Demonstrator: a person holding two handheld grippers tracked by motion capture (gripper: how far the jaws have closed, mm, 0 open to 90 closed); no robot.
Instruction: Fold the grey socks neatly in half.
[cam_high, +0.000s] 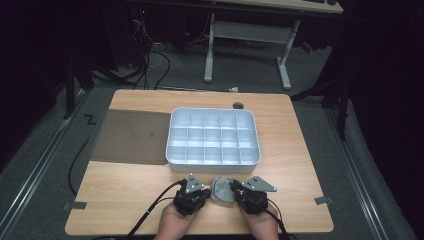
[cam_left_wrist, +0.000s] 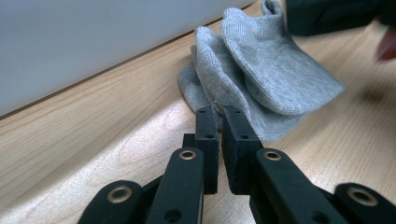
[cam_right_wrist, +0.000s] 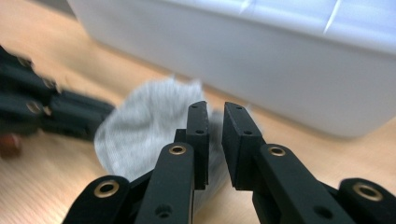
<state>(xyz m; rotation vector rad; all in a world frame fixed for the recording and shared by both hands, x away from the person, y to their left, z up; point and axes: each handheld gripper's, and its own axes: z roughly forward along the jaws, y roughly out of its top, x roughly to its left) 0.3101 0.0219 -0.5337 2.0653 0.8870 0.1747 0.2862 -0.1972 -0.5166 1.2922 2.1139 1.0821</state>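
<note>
Your workspace: dim room, grey carpet floor (cam_high: 45, 150), white-legged desk (cam_high: 247, 47) beyond wooden table (cam_high: 295, 150), cables (cam_high: 150, 60) tangled left, dark surroundings.

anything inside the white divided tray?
All compartments of the tray visible from the high view look empty, just bare white bottoms. The grey sock lies outside it on the table, between the two claws. Near-wall corners are partly hidden.

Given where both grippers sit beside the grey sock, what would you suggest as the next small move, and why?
Probably open the left gripper slightly and ease it onto the grey sock's near edge: its jaws are nearly closed and appear to hold no fabric, and the sock lies crumpled beside the white divided tray.
</note>
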